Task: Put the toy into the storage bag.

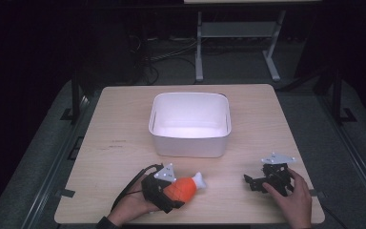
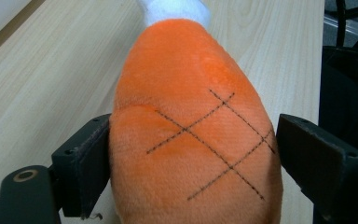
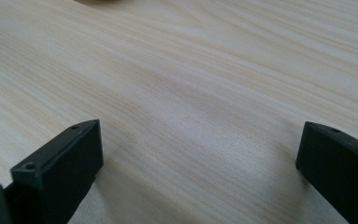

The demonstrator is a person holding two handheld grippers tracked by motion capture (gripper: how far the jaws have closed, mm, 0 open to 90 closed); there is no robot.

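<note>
High view: left gripper (image 1: 171, 193) near table's front edge, straddling plush orange drumstick (image 1: 183, 187), white bone end toward white bin (image 1: 189, 125); right gripper (image 1: 257, 182) parked well apart on bare wooden table (image 1: 119, 143).

Left gripper view: drumstick (image 2: 191, 130) between jaws, one touching plush, other just clear. Not yet clamped, apparently lining up grasp.

Right gripper view: jaws spread wide over tabletop (image 3: 191, 84), holding nothing, likely idle.

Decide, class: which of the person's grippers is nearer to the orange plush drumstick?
Left. The left gripper has its jaws on either side of the orange plush drumstick; the right gripper sits apart to its right, open over bare table.
</note>
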